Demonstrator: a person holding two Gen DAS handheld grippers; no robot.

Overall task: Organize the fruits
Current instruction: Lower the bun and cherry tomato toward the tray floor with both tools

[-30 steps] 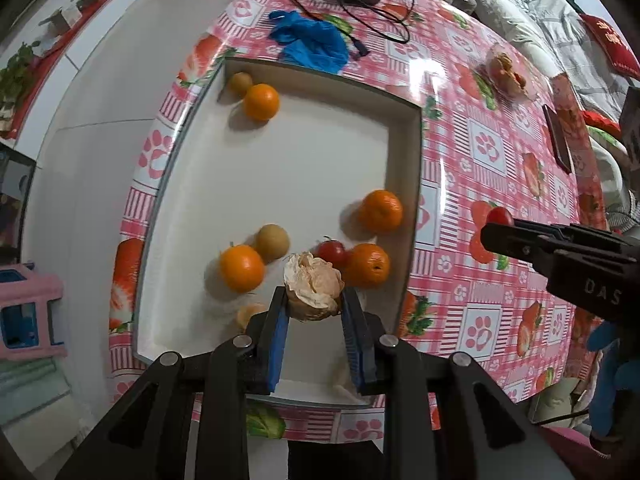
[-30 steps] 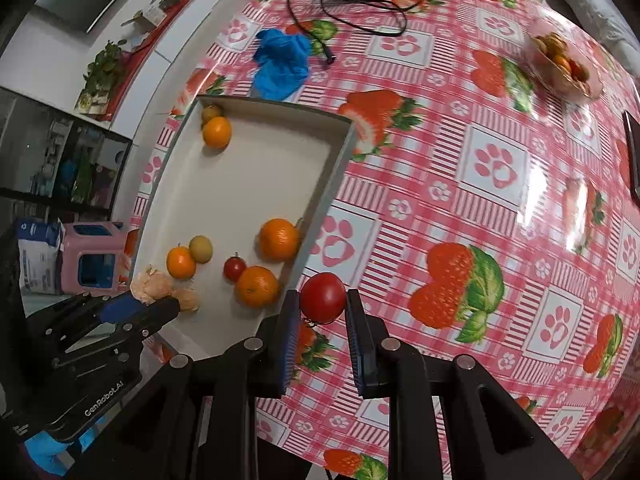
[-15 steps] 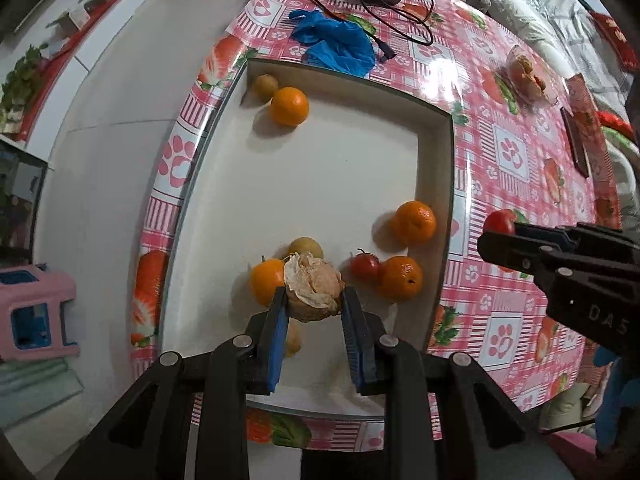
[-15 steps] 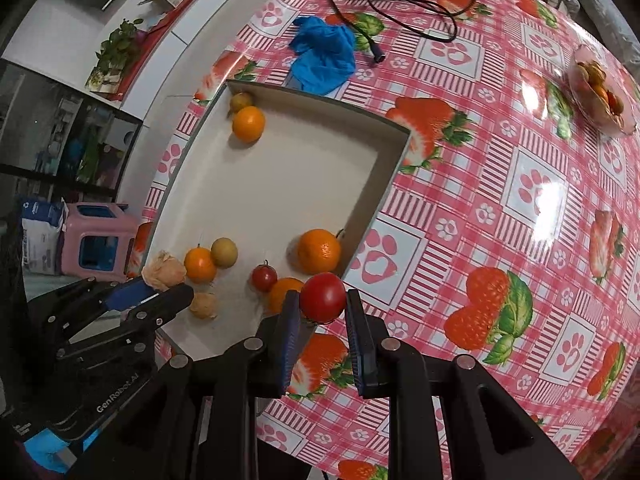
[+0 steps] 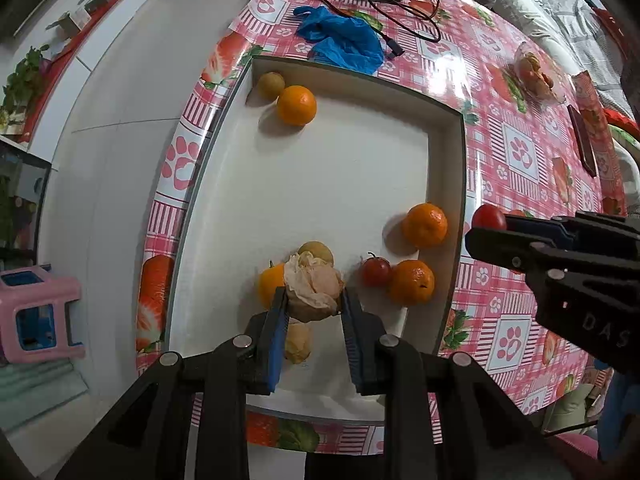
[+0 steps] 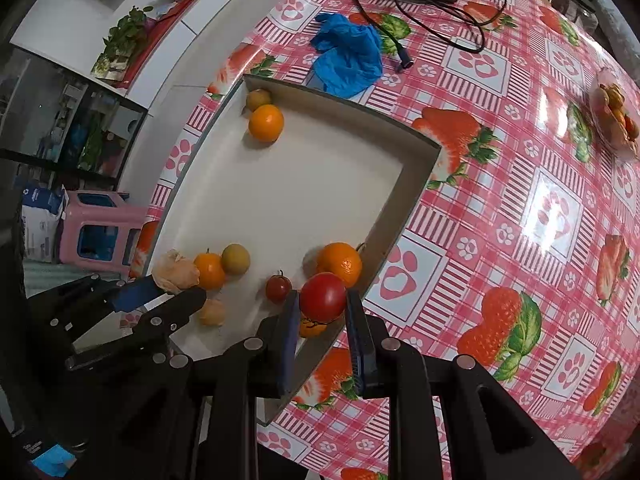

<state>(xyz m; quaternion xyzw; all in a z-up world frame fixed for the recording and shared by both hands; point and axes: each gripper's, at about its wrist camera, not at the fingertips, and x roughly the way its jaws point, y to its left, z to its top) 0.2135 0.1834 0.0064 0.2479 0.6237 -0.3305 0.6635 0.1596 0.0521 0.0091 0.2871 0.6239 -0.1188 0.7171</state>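
Across the pink table (image 6: 500, 208), a tomato (image 6: 322, 297) clamped in the right tongs (image 6: 323, 322) is being carried over the tray's (image 6: 416, 196) lower-right wall, nearly ready for setting down; peeled fruit (image 5: 314, 286) is being gripped by the left tongs (image 5: 313, 312).

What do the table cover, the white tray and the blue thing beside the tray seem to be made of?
Table cover: probably glossy vinyl or oilcloth, since bright glare patches sit on its printed pattern. White tray: likely cardboard or thin board, matte inside, with thin straight walls and sharp corners; plastic is possible. Blue thing: looks like thin rubber or plastic film, crumpled in soft folds, perhaps a glove.
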